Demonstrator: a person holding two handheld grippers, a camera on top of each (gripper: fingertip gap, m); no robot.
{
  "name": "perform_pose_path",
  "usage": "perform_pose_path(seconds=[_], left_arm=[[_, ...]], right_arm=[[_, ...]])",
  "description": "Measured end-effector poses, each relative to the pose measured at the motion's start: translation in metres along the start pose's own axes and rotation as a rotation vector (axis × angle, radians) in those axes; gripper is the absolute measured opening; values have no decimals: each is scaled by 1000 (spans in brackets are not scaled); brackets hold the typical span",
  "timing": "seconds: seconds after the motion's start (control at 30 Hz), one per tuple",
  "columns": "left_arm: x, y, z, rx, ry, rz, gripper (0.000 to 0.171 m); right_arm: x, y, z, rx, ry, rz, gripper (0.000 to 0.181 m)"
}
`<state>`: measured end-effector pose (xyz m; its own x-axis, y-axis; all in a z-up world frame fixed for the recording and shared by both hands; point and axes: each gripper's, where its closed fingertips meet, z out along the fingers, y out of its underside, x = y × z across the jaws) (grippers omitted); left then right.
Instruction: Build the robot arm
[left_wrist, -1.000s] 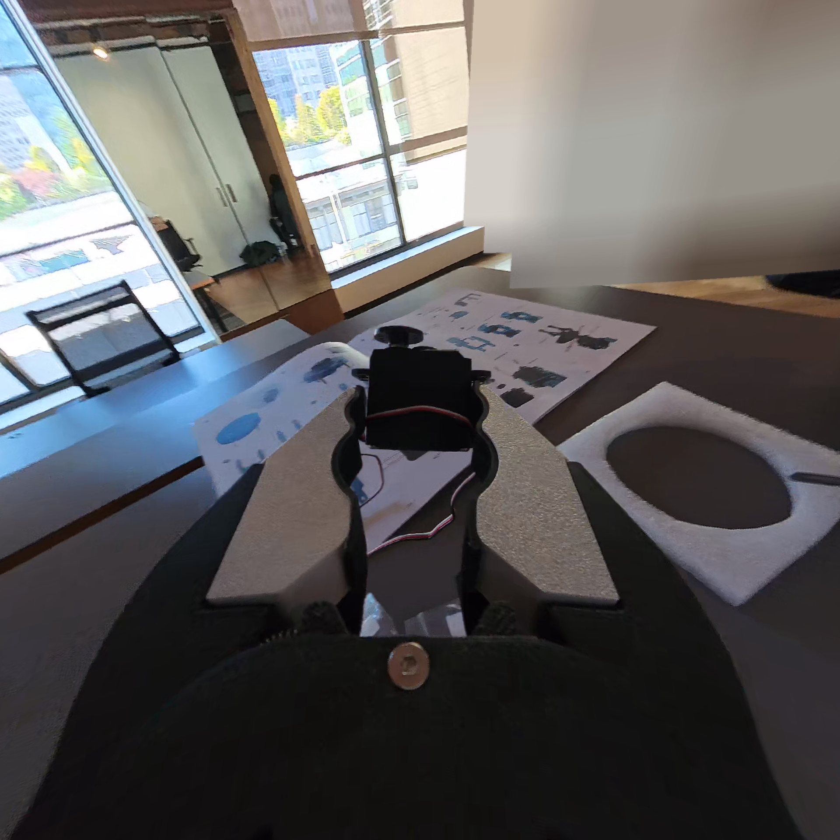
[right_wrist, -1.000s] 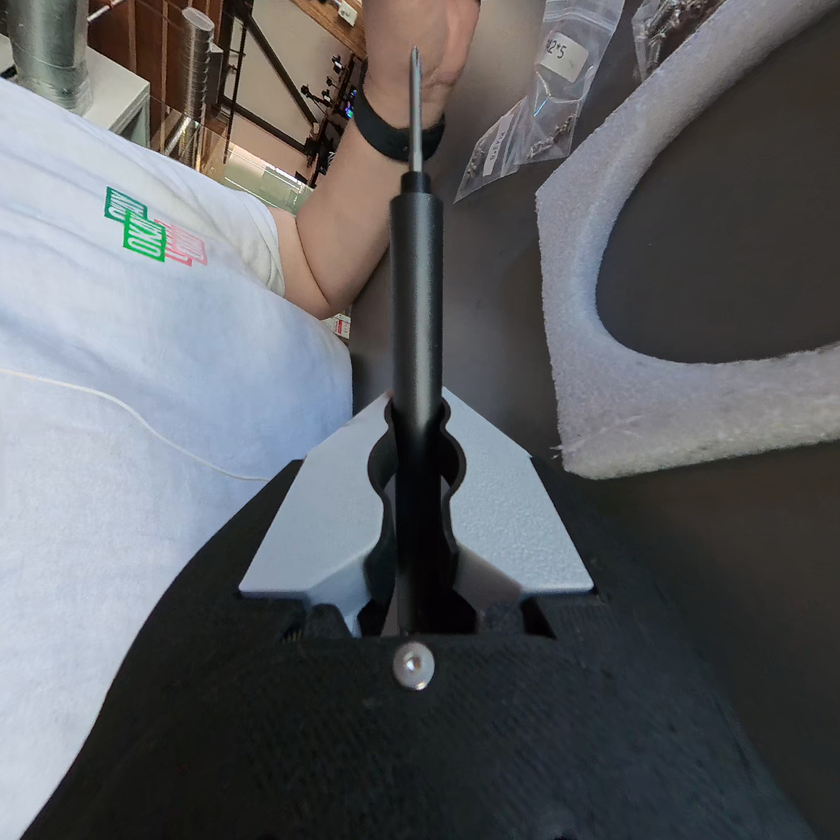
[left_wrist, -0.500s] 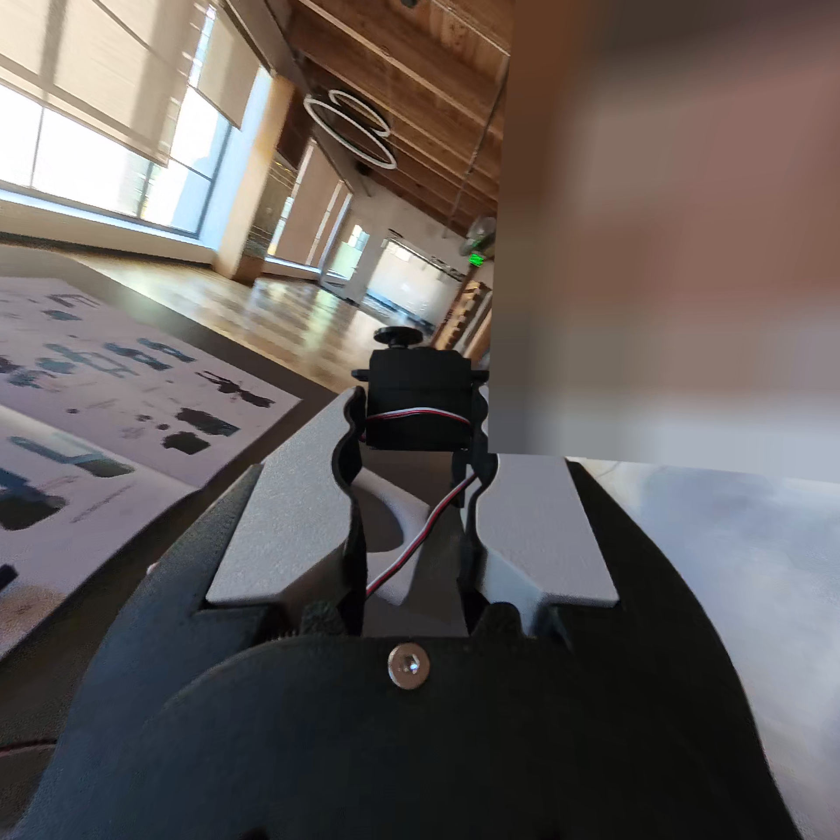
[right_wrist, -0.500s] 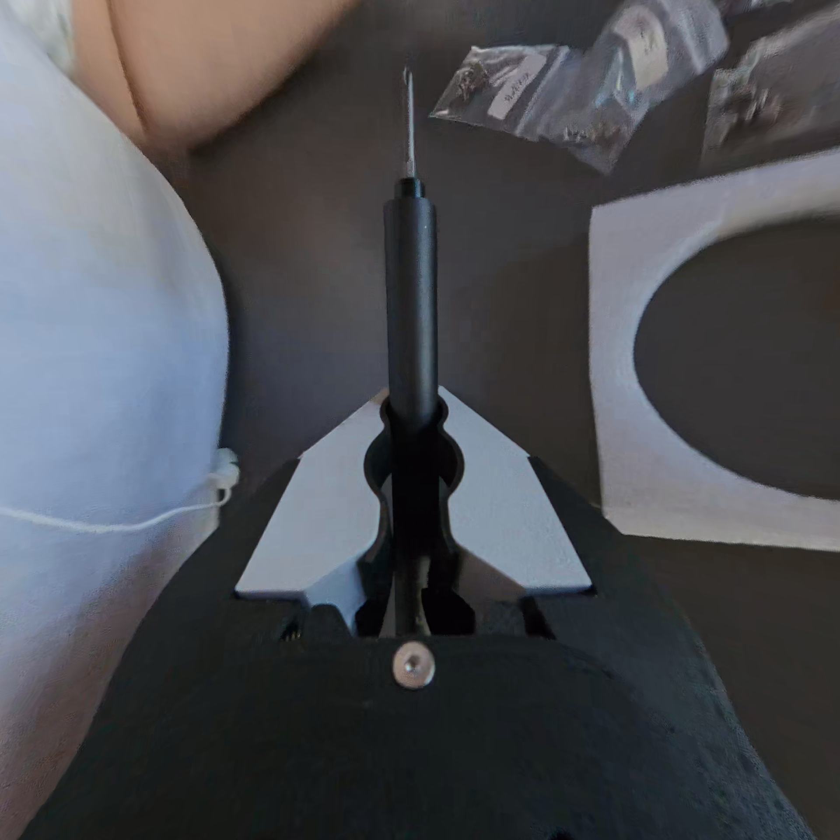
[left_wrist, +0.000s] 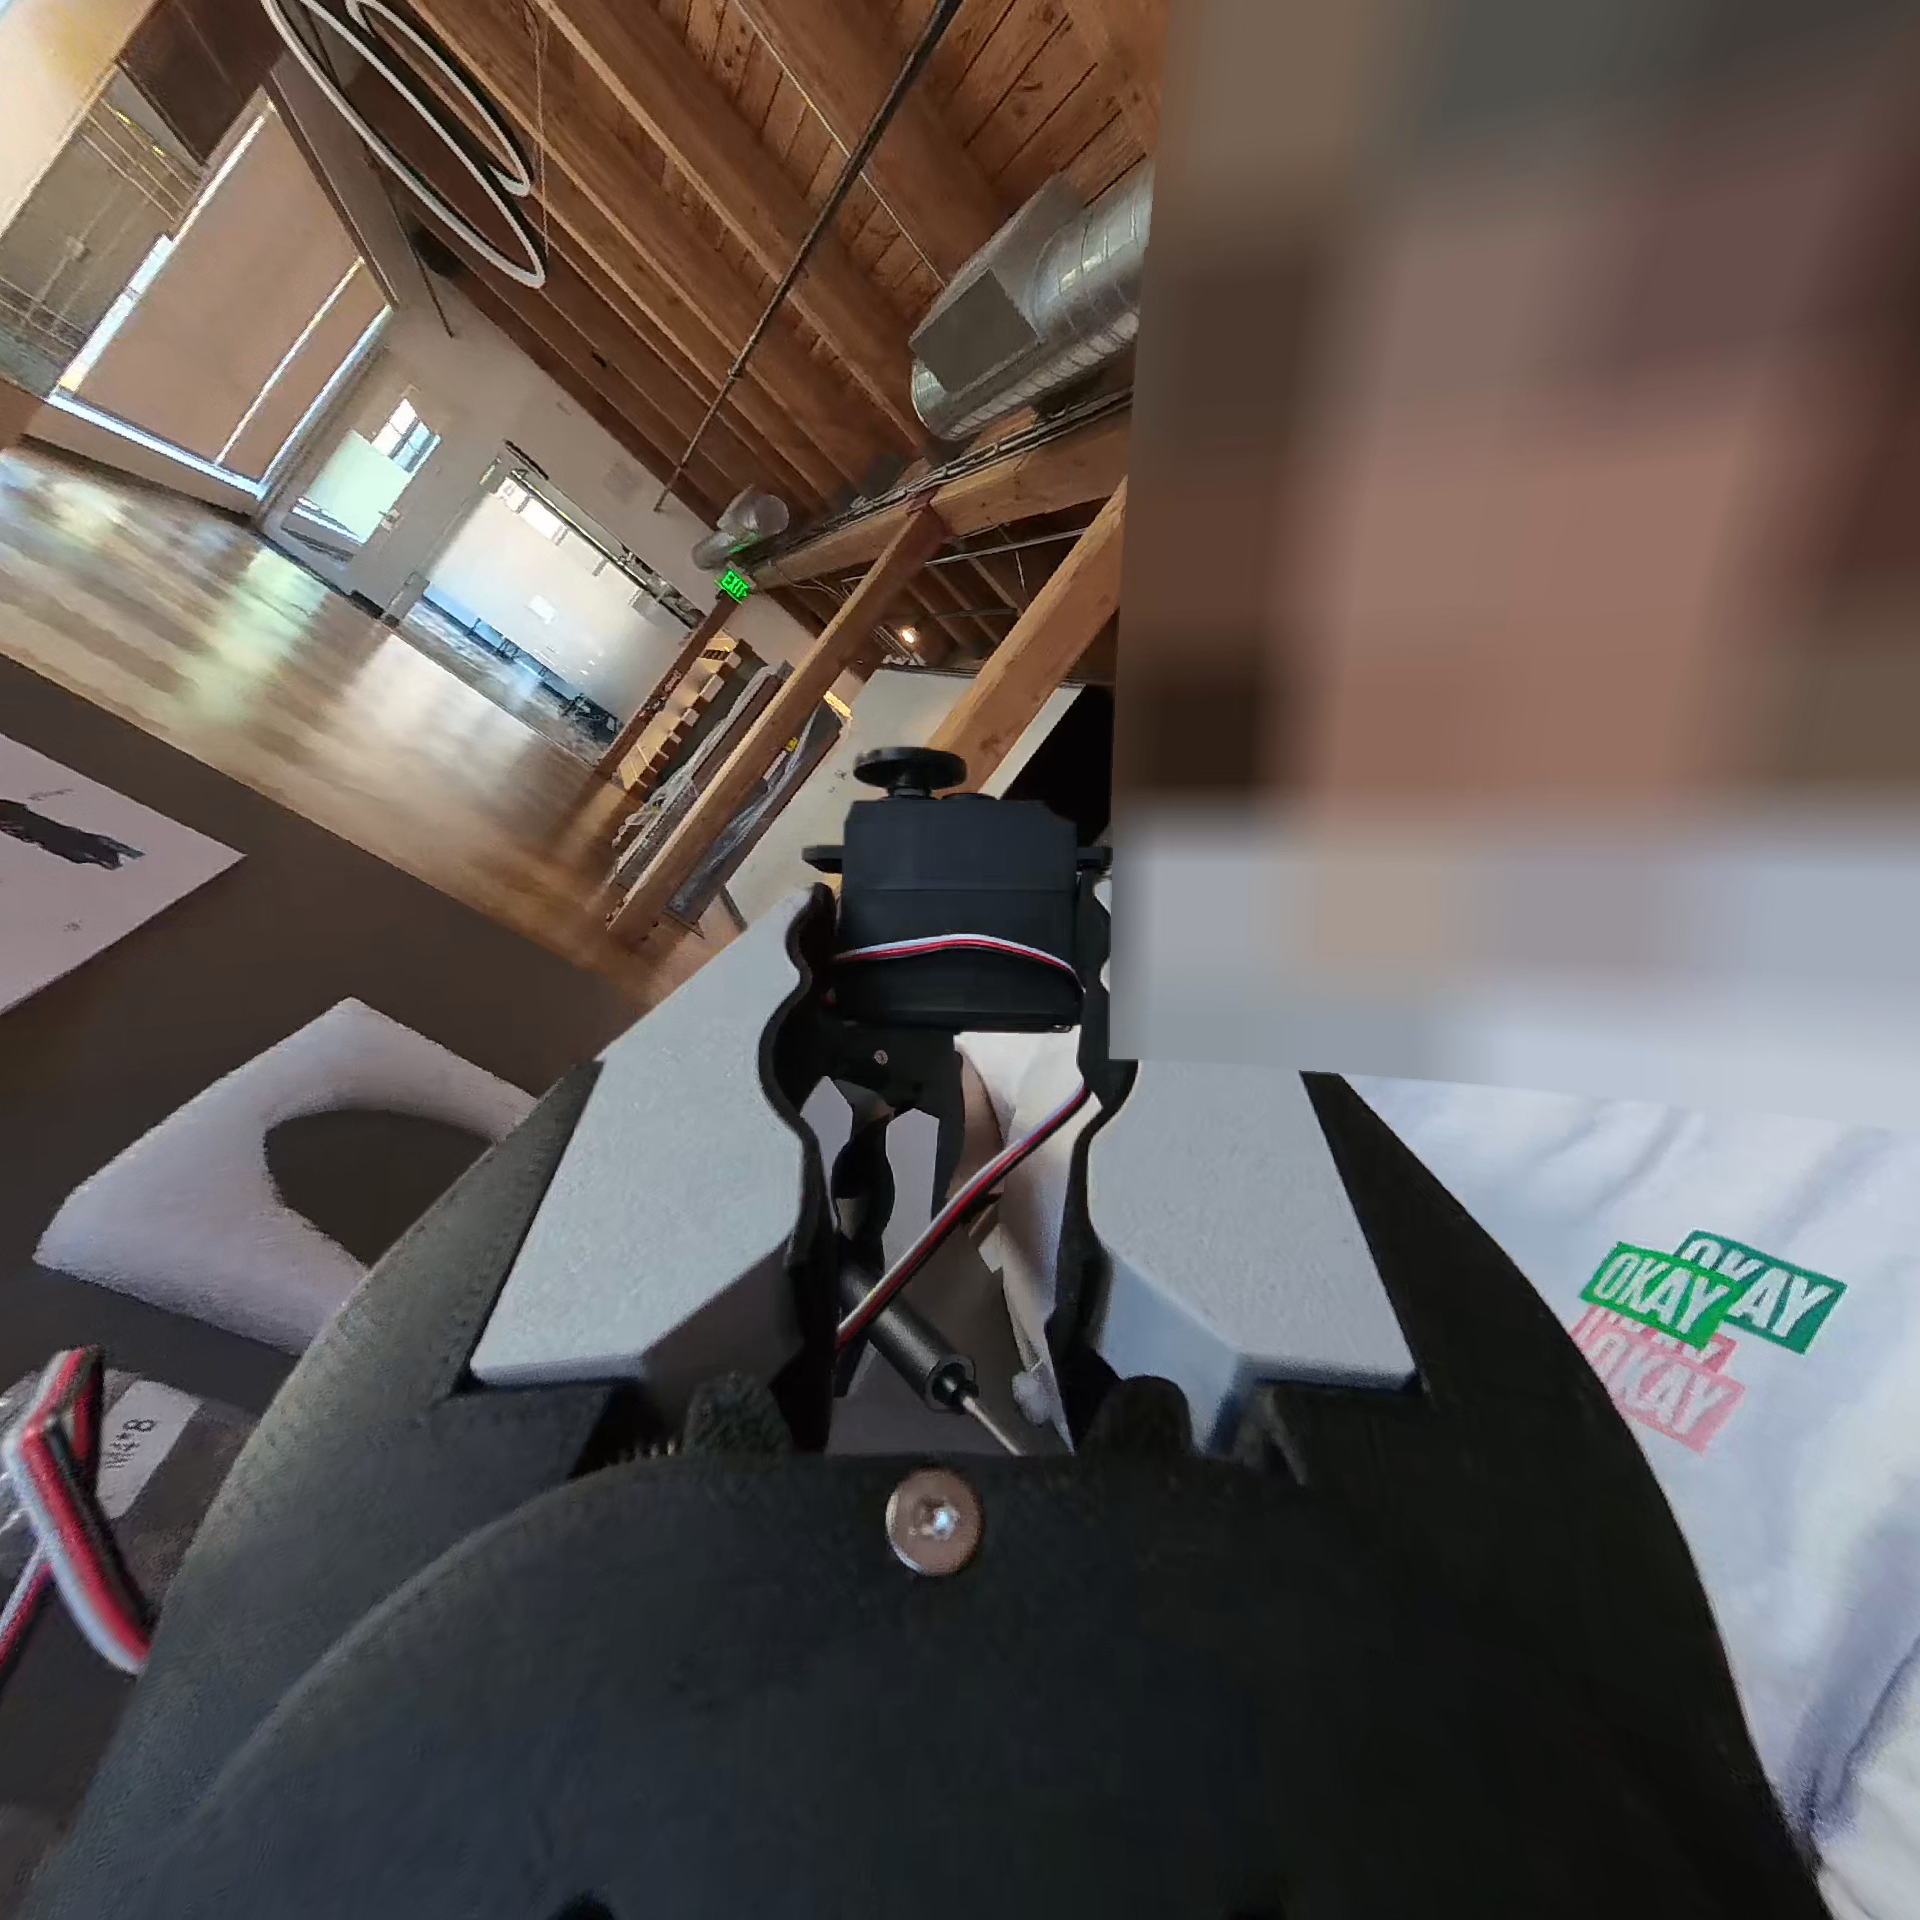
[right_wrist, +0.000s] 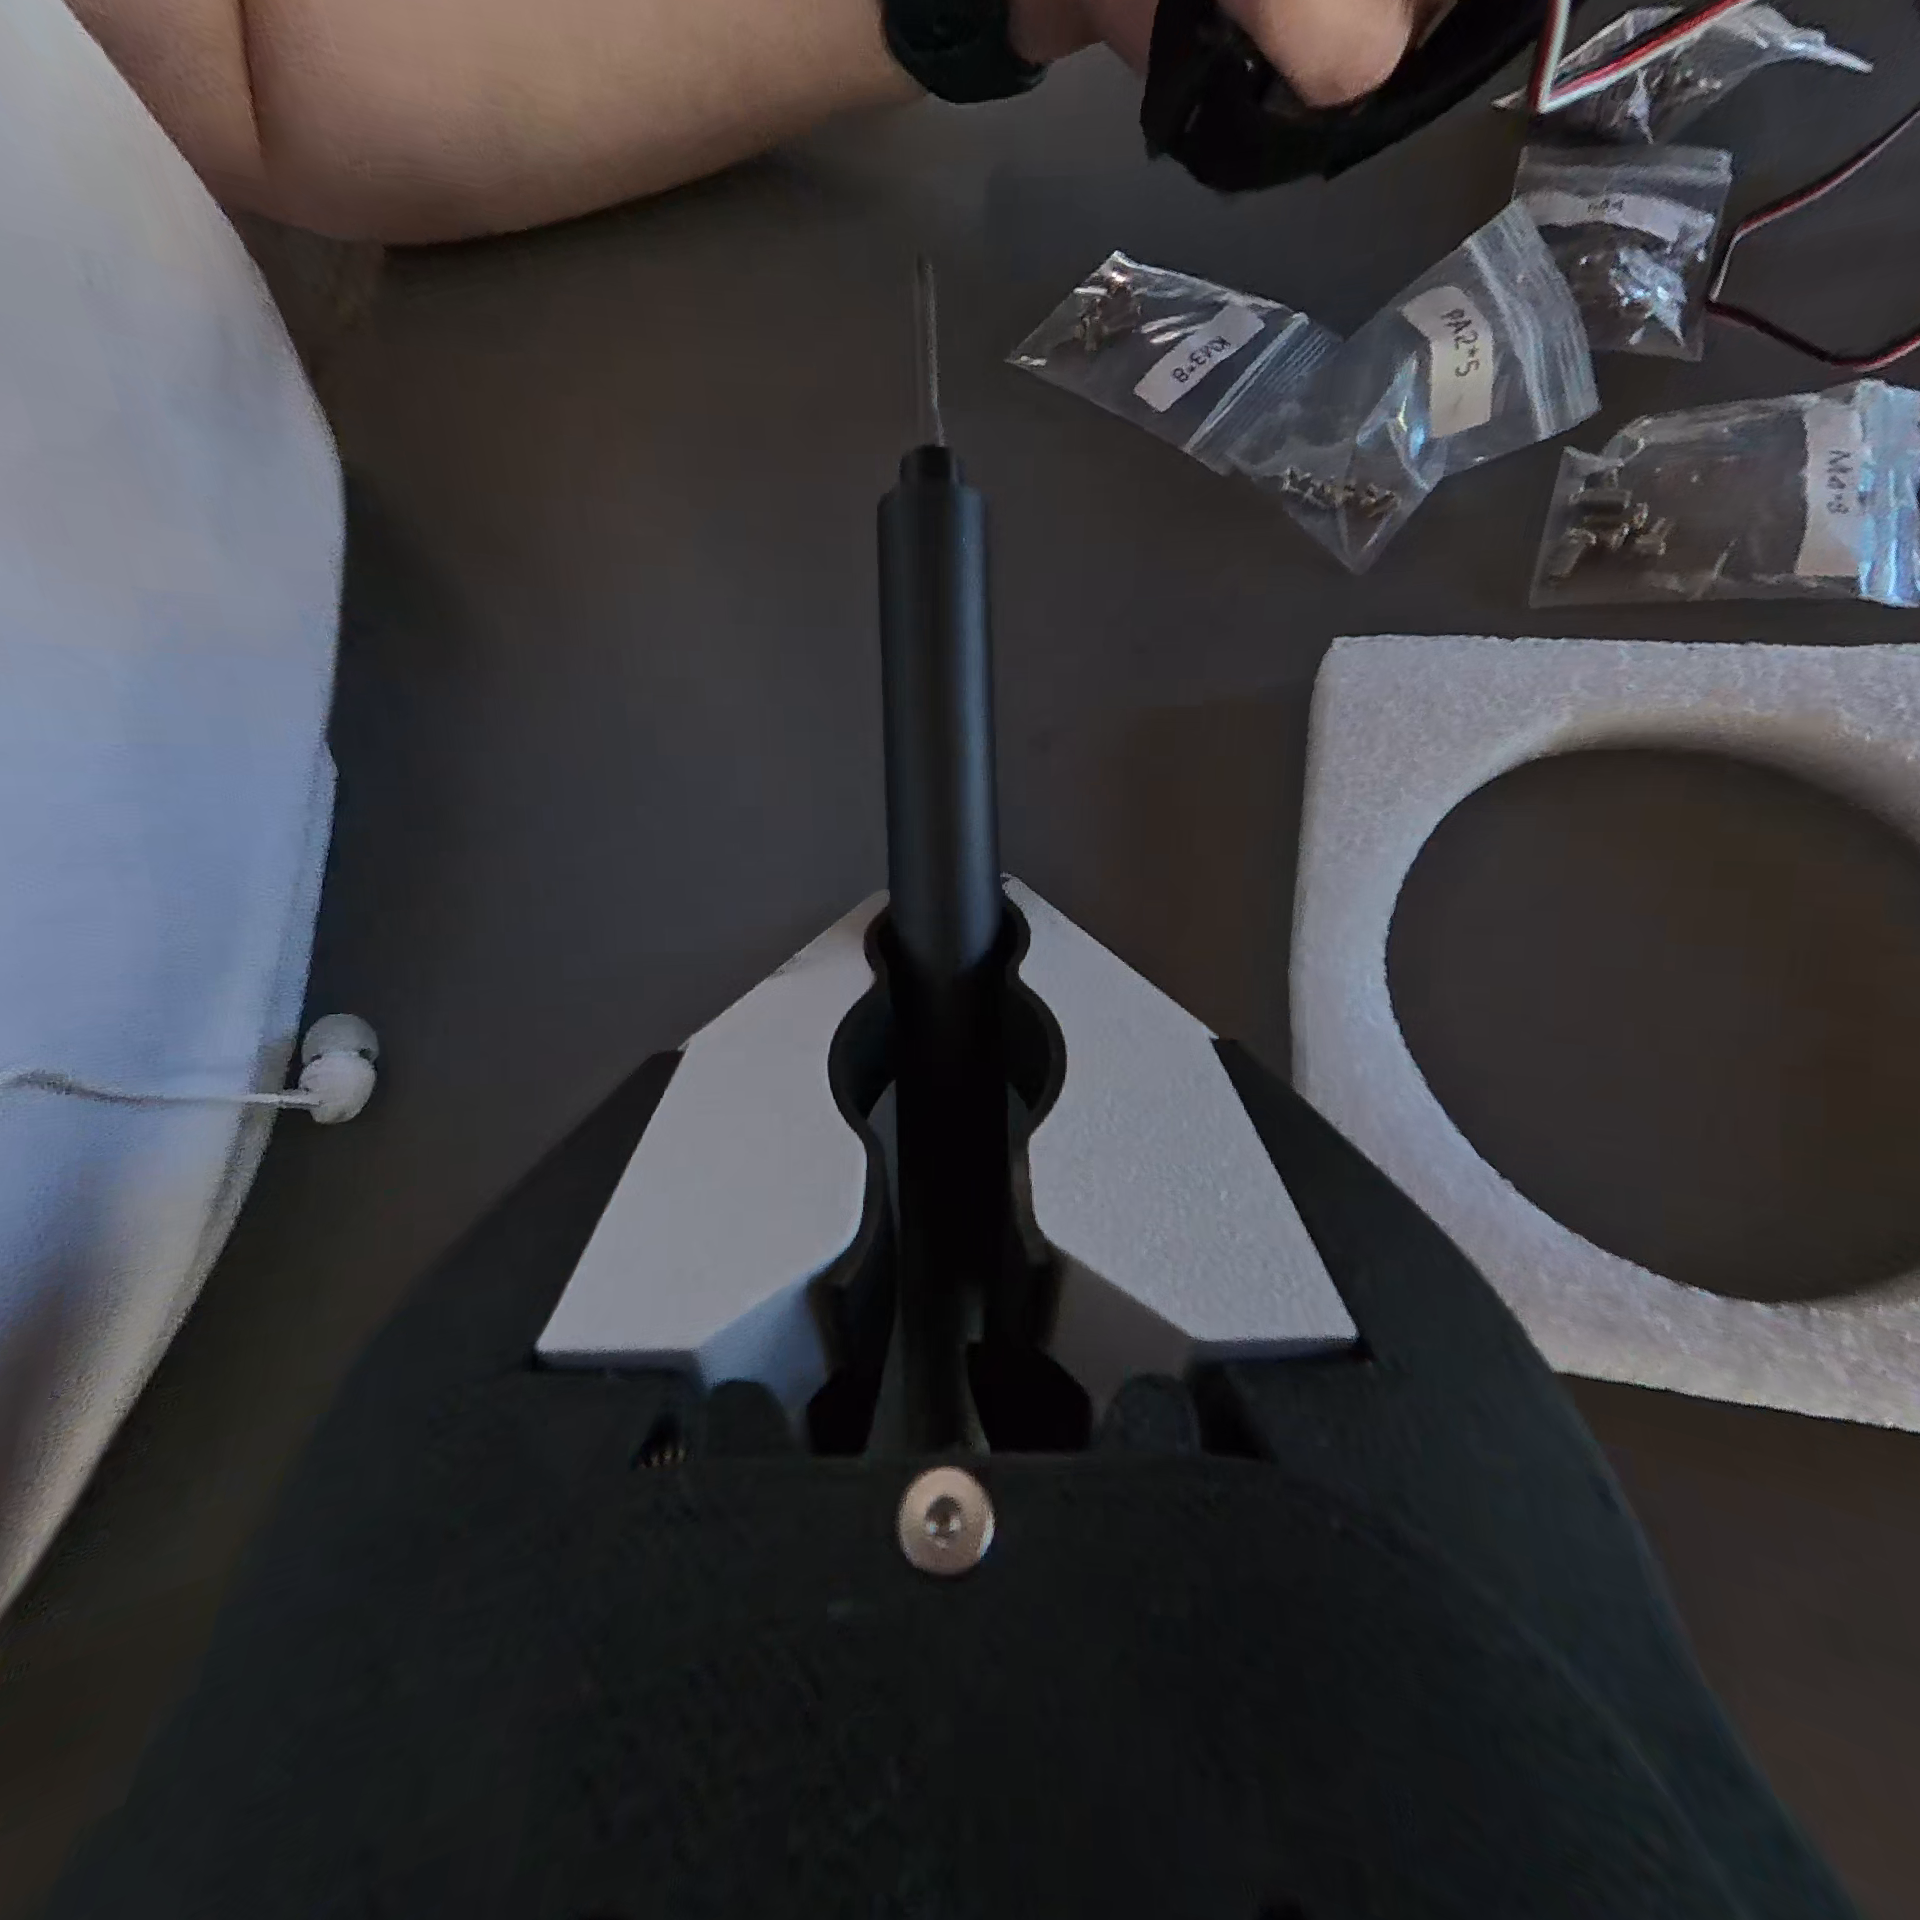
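My left gripper (left_wrist: 951, 935) is shut on a small black servo motor (left_wrist: 954, 902) with a round horn on top and a red, white and black wire (left_wrist: 961, 1210) hanging down between the fingers. It is held in the air, facing the person in a white shirt (left_wrist: 1621, 1351). My right gripper (right_wrist: 940, 925) is shut on a black screwdriver (right_wrist: 938, 707), whose thin bit points forward over the dark table (right_wrist: 644, 623). That screwdriver also shows low in the left wrist view (left_wrist: 920, 1351). The left gripper shows at the top of the right wrist view (right_wrist: 1268, 114), held by a hand.
A white foam sheet with a round hole (right_wrist: 1351, 831) lies on the table to the right, and also shows in the left wrist view (left_wrist: 187, 1195). Several small plastic bags of screws (right_wrist: 1351, 416) lie beyond it. The person's forearm (right_wrist: 540, 114) and shirt (right_wrist: 135, 675) are close on the left. Some 20 cm of space lies between my two pairs of fingers.
My left gripper has swung right and tilted up with the servo, from the printed sheets to the person and ceiling. My right gripper has turned with the screwdriver so the bags and foam come into view.
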<state>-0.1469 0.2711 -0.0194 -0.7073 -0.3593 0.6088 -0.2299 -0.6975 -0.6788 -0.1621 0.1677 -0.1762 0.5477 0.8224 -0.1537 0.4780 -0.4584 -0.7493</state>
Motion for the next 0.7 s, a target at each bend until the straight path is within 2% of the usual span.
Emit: perform_pose_path(seconds=[0.17, 0.27, 0.33, 0.4, 0.47, 0.53, 0.7], left_arm=[[-1, 3, 2, 2, 28, -47, 45], [-1, 5, 3, -8, 35, -64, 45], [-1, 7, 5, -22, 28, -65, 45], [1, 9, 8, -29, 43, -88, 45], [9, 12, 14, -39, 96, -129, 45], [18, 19, 21, -69, 162, -187, 45], [30, 46, 40, -185, 258, -307, 45]], right_arm=[[8, -4, -1, 31, 44, -33, 22], [8, -15, -7, 108, 46, -62, 26], [13, -31, -18, 208, 66, -62, 26], [26, -59, -39, 386, 116, -27, 30], [31, -85, -65, 585, 78, 43, 43], [36, -102, -82, 696, 7, 63, 65], [33, -130, -90, 775, -208, -48, 64]])
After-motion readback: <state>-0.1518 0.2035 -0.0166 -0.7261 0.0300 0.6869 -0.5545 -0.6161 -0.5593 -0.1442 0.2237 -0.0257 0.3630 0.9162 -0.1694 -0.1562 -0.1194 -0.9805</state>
